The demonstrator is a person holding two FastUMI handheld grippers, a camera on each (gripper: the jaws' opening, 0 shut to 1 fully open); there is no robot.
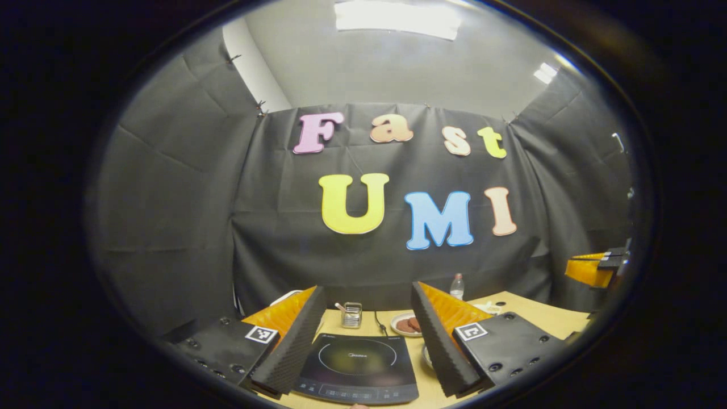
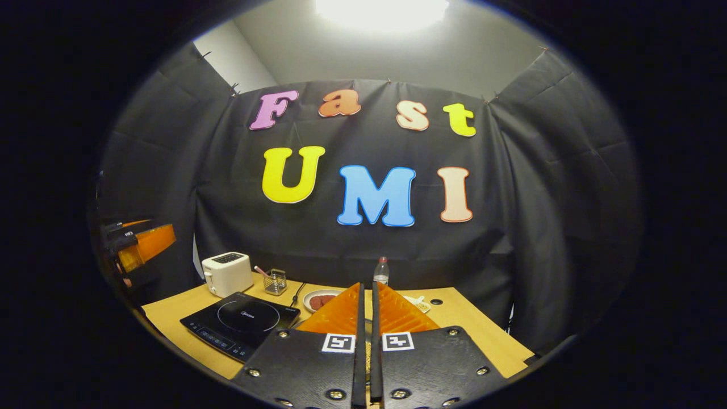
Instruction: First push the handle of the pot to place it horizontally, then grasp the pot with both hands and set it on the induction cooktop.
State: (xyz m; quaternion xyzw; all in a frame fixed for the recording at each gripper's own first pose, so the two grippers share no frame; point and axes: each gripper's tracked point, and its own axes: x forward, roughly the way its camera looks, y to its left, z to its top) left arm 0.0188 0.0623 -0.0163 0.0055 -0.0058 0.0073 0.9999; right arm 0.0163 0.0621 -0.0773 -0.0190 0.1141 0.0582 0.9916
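**Above the tabletop: one pair of tongs spread, the other pressed together**

Over the near edge of the tabletop (image 1: 545,315), the left tongs (image 1: 368,326) stand spread wide in the left gripper view, their two ribbed black fingers angling apart from 7 and 5 o'clock. Nothing lies between them and they touch nothing. Through the gap, at 6 o'clock, the black induction cooktop (image 1: 358,366) lies flat on the wood, its ring marking facing up and its control strip along the near edge. Beyond it, toward 12 o'clock, stand a small wire holder (image 1: 352,315), a plate (image 1: 406,325) with brown round pieces, and a clear bottle (image 1: 457,286) by the black cloth wall.

From the right gripper view, the right tongs (image 2: 366,318) are pressed together, only a thin dark slit left between the two fingers, which rise from 6 o'clock. They pinch nothing that can be seen. Something pale shows low in the slit, too little of it to tell what it is. The induction cooktop (image 2: 241,324) sits at 8 o'clock, with a white toaster (image 2: 227,274) behind it at 9 o'clock. The other gripper (image 2: 139,244), orange and black, hangs at the far 9 o'clock edge, apart from the tabletop (image 2: 471,329).

I cannot tell where the pot is.
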